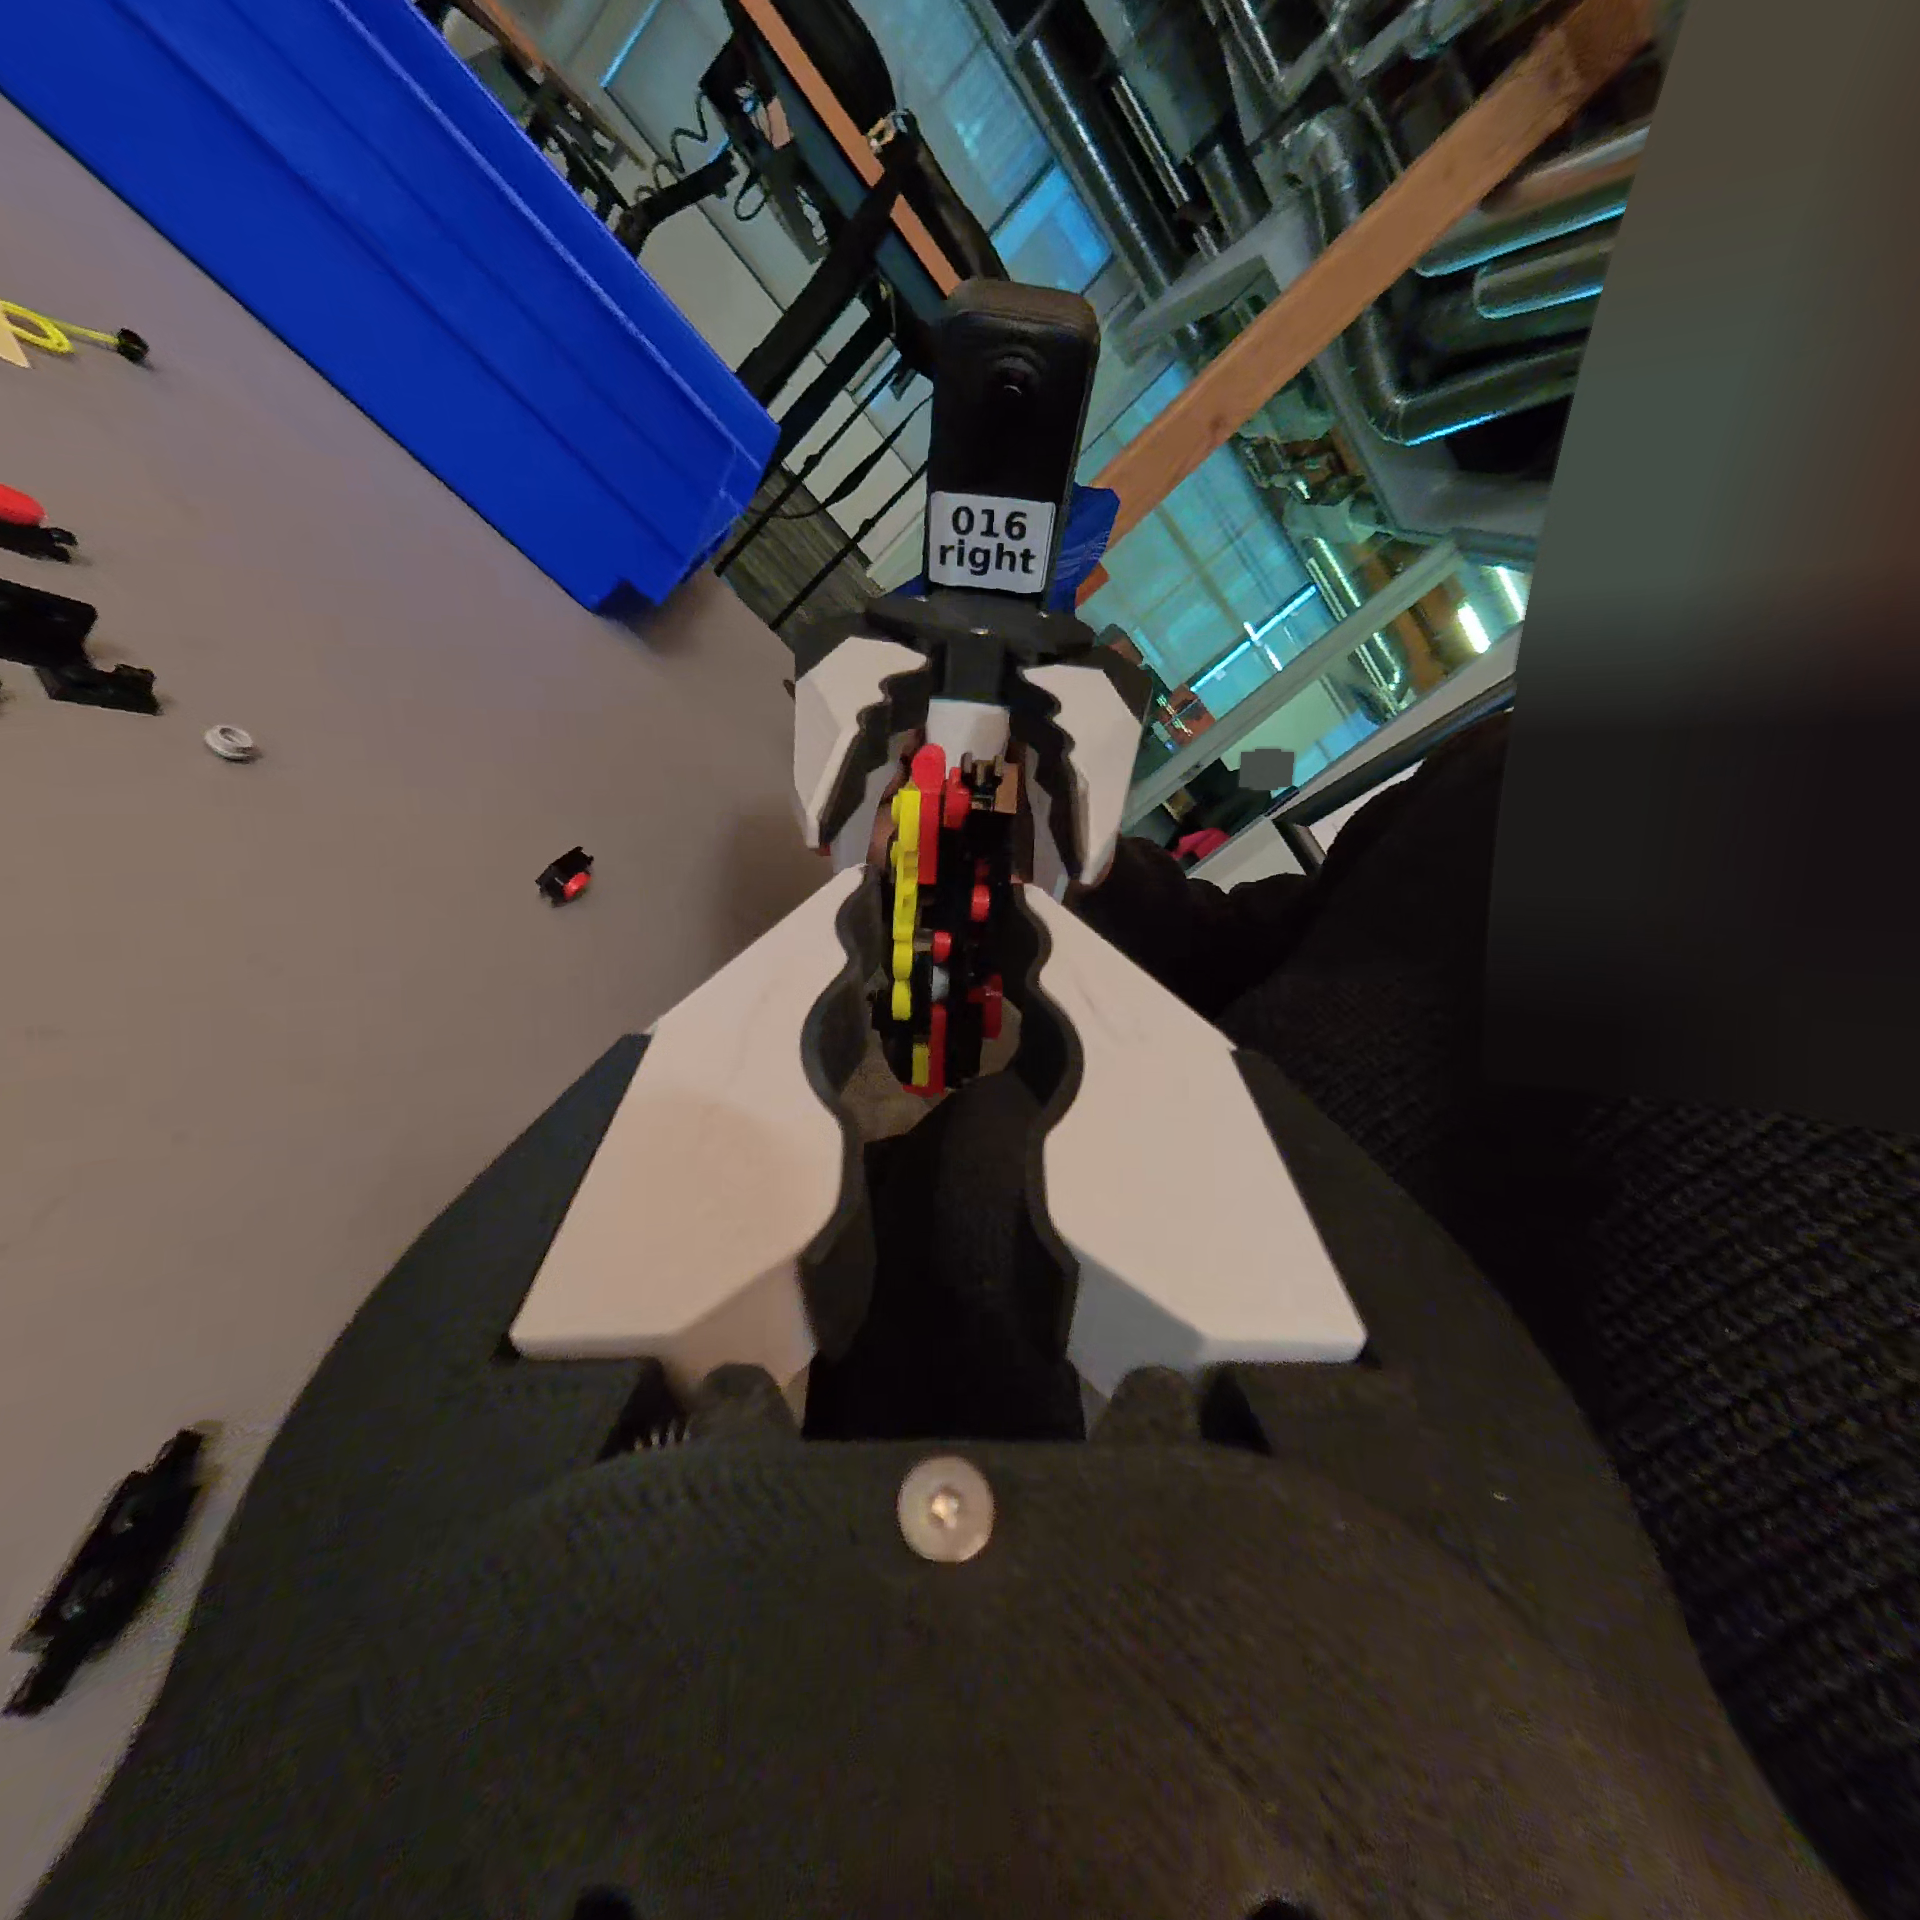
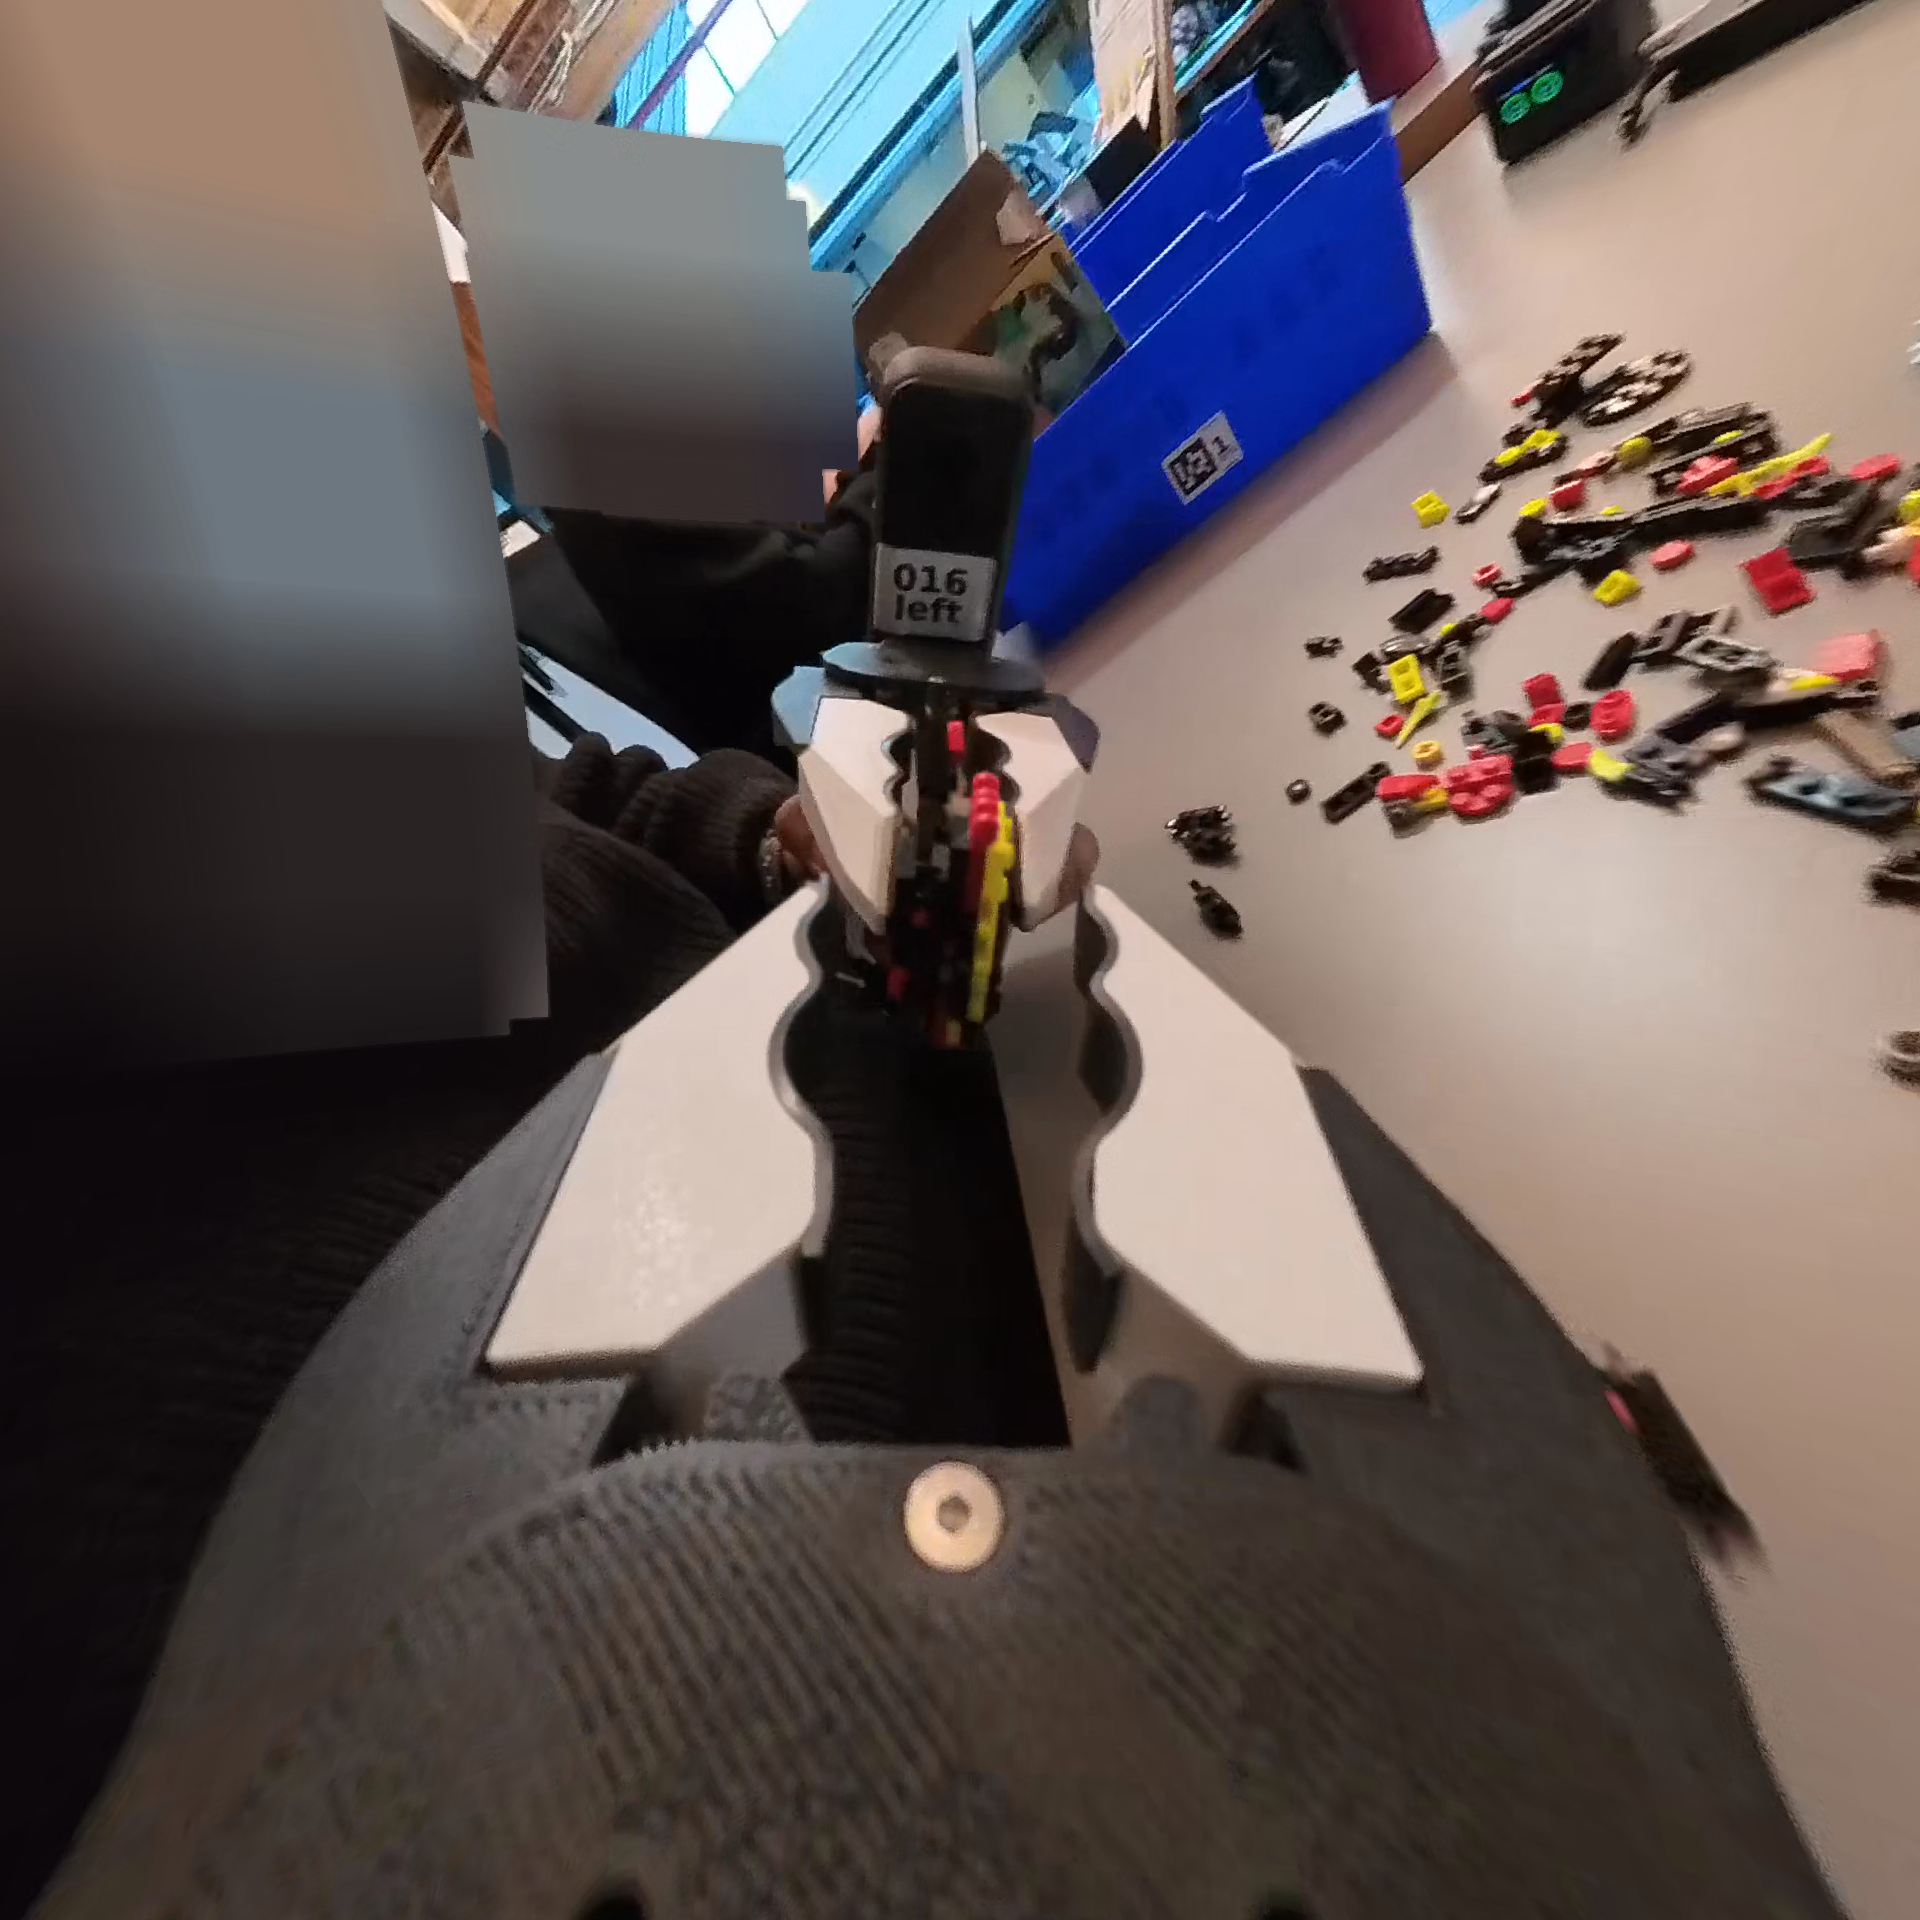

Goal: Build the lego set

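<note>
Grey tabletop (image 2: 1558, 1039), two grippers meeting nose to nose at mid-frame.

At the centre we see a red, yellow and black brick assembly (image 1: 940, 935) clamped in our left gripper (image 1: 940, 997), jaws narrow against its sides. Our right gripper (image 2: 961, 987) stands wide around the far end of it; the right-hand finger (image 2: 1195, 1091) plainly clears it. Outward, loose bricks (image 2: 1610, 644) scatter at right, a blue bin (image 2: 1247, 343) sits above them, and a dark knitted sleeve (image 2: 644, 831) fills the left.
</note>
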Demonstrator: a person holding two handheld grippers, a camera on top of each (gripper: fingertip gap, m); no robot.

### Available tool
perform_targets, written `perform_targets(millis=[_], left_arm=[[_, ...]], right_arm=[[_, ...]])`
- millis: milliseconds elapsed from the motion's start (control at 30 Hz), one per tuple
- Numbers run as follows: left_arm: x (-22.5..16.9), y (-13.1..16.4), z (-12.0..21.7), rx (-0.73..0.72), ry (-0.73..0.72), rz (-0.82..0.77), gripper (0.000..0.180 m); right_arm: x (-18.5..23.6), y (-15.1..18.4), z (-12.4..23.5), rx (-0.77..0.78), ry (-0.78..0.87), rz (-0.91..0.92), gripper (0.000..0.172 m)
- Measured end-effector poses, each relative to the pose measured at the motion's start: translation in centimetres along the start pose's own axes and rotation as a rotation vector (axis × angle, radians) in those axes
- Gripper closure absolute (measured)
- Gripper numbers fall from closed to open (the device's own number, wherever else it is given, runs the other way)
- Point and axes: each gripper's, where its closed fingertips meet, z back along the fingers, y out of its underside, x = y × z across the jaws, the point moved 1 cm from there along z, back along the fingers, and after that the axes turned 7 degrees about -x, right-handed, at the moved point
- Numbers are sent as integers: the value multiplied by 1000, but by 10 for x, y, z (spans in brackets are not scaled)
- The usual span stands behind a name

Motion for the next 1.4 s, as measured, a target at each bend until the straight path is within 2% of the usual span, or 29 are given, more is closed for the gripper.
perform_targets(millis=[133, 333, 500, 700, 867, 1133, 1400], left_arm=[[-3, 6, -3, 25, 17, 10, 161], [-2, 9, -5, 38, 11, 1, 161], [5, 5, 0, 44, -30, -26, 159], [7, 10, 6, 136, -88, -219, 155], [7, 19, 4, 198, -109, -322, 169], [6, 24, 6, 239, -110, -383, 173], [11, 24, 7, 243, -137, -436, 170]], right_arm=[[3, 5, -6, -2, -30, -69, 133], [-1, 5, -1, 6, -27, -85, 151], [-6, 8, 4, 62, 55, 65, 151], [-8, 15, 8, 169, 144, 354, 151], [-8, 28, 7, 283, 187, 534, 151], [-5, 30, 7, 288, 155, 522, 151], [-10, 26, 12, 278, 190, 594, 152]])
